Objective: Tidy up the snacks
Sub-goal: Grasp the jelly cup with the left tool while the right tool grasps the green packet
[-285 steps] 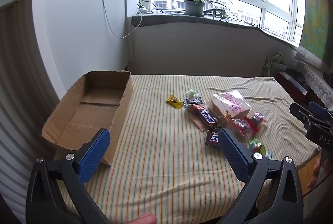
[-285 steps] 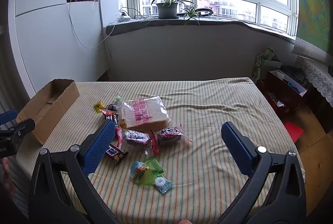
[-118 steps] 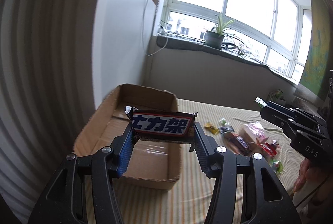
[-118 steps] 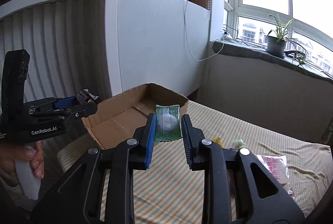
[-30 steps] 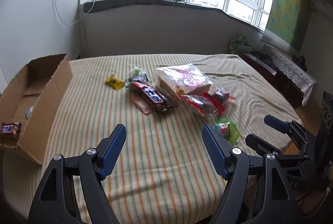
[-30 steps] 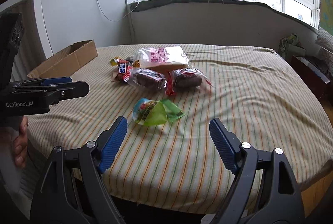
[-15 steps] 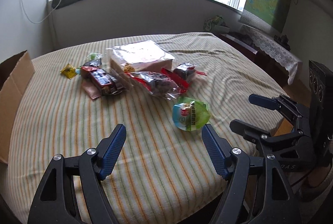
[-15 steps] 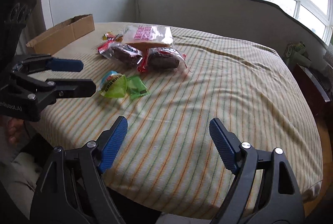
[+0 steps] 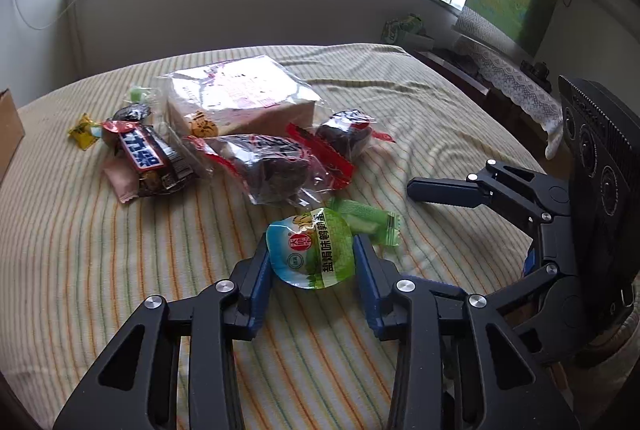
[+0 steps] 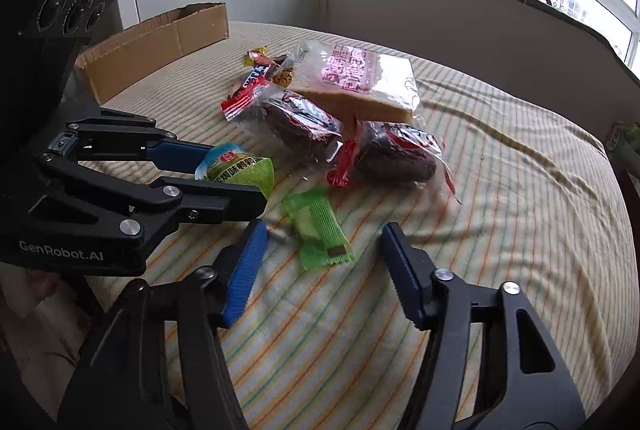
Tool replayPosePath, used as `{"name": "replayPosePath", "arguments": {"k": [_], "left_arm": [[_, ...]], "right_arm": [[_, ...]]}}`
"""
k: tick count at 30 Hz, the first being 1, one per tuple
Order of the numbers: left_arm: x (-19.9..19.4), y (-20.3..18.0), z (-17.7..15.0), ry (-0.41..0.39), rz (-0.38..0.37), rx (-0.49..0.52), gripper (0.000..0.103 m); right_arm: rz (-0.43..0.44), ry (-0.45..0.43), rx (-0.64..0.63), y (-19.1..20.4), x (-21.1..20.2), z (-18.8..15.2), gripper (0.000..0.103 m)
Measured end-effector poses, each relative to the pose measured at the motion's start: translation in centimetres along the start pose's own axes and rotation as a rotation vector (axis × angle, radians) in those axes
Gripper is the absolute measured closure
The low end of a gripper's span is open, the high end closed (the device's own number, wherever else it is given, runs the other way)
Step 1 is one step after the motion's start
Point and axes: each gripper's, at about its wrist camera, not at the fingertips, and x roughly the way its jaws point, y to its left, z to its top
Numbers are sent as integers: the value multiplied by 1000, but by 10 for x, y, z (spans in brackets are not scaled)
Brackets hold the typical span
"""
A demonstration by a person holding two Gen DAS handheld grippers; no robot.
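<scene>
We take the large clear-wrapped loaf of sliced bread (image 10: 360, 82) as our landmark; the brown cardboard box (image 10: 160, 42) sits well to its left. Nearer us than the loaf, our left gripper (image 9: 312, 258) has its blue pads against both sides of the round green foil-lidded egg snack pouch (image 9: 314, 252); we judge it light, slick and squashy, best pinched across its middle. Just beside that pouch, the small flat green candy wrapper (image 10: 320, 230) lies between our right gripper (image 10: 320, 266)'s wide-spread fingers, limp and crinkly.
</scene>
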Motion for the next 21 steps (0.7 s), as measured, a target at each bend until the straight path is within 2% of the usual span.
{"name": "replayPosePath", "arguments": {"k": [1,3,7,13,21], "left_arm": [[-2,6,1,-1,-7,-17,69],[-7,17,0,-12,-16,-46,70],[-10,30,-3,-28,-32,-83,71],[-14,29,-7,-35,-45,-77,71],[-22,29,-15,-53,-18,-87,71]], "right_arm": [[-2,6,0,2,2,2,69],[-17,15,9,4,1,3,80],[-44,-1,36,8,-1,-2,81],[-73,-44,105,9,-7,-7,81],[-69,-128,216,4,-17,-23,81]]}}
